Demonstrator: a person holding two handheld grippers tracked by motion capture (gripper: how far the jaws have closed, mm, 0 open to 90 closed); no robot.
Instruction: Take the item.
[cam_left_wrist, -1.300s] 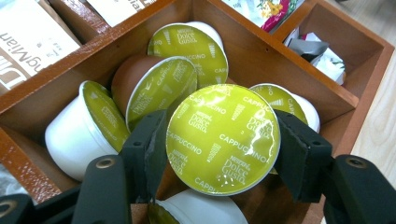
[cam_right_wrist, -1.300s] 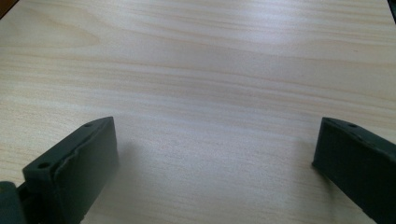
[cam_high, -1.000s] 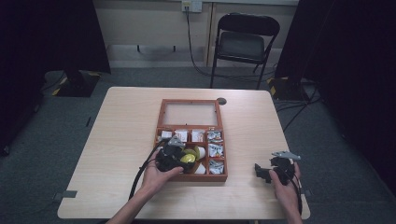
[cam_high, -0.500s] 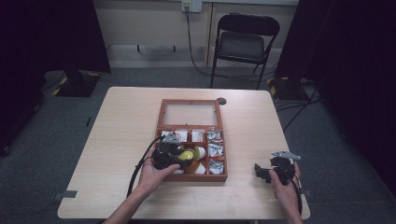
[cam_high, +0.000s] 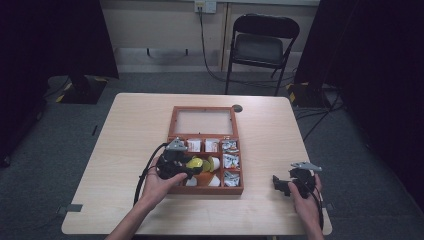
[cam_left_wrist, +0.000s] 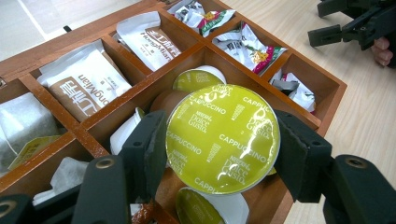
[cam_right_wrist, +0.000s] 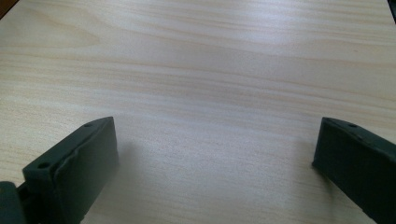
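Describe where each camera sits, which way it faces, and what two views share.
High view: above the person's side, facing forward and down on the table; forearms, both hands show.
Left gripper view: on the left gripper, facing the wooden box; jaws clamp a capsule.
Right gripper view: on the right gripper, facing bare tabletop; jaws apart.
Shared: box, capsule.

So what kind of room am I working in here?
Probably a recording studio or lab rather than a kitchen: black curtains flank a lone wooden table, with a folding chair and a wall outlet behind it.

Wooden box (cam_high: 174, 122) mid-table (cam_high: 125, 130), sachets (cam_left_wrist: 86, 86) in rear compartments, capsules (cam_left_wrist: 223, 138) in front, chair (cam_high: 260, 47) behind table.
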